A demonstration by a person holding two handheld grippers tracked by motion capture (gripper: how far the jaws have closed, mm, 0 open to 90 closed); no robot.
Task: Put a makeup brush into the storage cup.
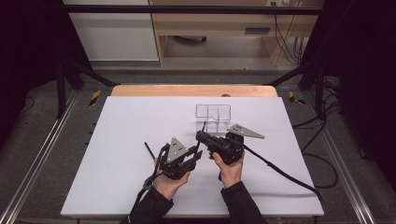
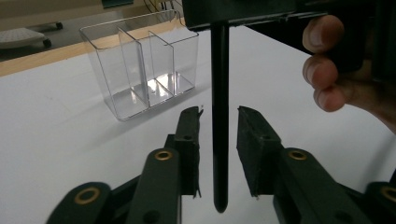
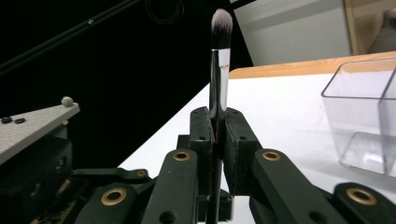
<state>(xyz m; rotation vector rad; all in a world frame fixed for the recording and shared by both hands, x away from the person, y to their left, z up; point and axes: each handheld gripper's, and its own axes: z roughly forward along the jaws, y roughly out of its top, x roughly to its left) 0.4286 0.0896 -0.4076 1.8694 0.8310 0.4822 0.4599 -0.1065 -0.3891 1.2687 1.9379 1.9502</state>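
A makeup brush (image 3: pixel 219 60) with a black handle, silver ferrule and pale bristles stands upright, bristles up, in my right gripper (image 3: pixel 218 114), which is shut on it. In the high view the right gripper (image 1: pixel 200 135) holds the brush (image 1: pixel 203 127) just in front of a clear divided organizer (image 1: pixel 213 112). My left gripper (image 1: pixel 198 153) sits close beside it. In the left gripper view the brush's handle (image 2: pixel 219 140) hangs between the left gripper's (image 2: pixel 218 114) jaws, with a gap on each side, so it is open. The handle's tip floats above the table.
The clear organizer (image 2: pixel 140 70) has three compartments with nothing in them and stands on the white mat (image 1: pixel 140 121), toward the far side. A thin black stick (image 1: pixel 149 150) lies on the mat left of my left hand. Black frame posts flank the table.
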